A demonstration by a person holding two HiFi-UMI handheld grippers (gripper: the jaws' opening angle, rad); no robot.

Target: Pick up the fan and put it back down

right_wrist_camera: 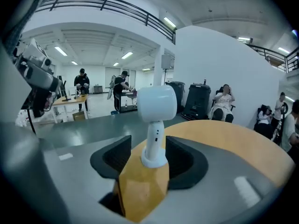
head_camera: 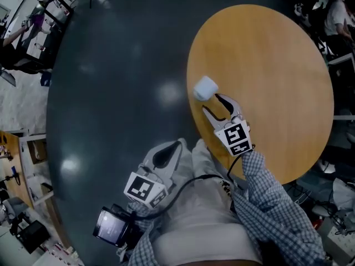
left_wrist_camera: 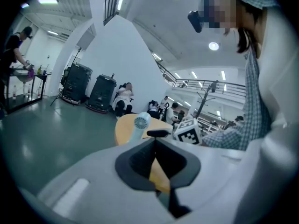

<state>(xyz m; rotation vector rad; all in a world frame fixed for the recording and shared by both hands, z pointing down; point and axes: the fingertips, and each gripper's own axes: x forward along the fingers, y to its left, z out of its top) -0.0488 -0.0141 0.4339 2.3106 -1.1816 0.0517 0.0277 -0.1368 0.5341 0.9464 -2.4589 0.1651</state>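
Observation:
A small white fan (head_camera: 205, 87) stands upright near the left edge of the round wooden table (head_camera: 277, 65). My right gripper (head_camera: 211, 102) is open at the fan. In the right gripper view the fan's stem (right_wrist_camera: 155, 134) rises between the two dark pads (right_wrist_camera: 117, 155), and neither pad presses on it. My left gripper (head_camera: 169, 151) hangs off the table by the person's lap, over the dark floor, with nothing in it. Its jaws meet at the tips in the left gripper view (left_wrist_camera: 156, 143). That view also shows the fan (left_wrist_camera: 140, 122) far ahead.
The table's left rim (head_camera: 189, 93) runs close beside the fan, and dark glossy floor (head_camera: 111, 93) lies beyond it. Seated people (right_wrist_camera: 223, 101) and black cases (right_wrist_camera: 198, 99) line the far wall. A desk (right_wrist_camera: 70, 101) with standing people is at the back left.

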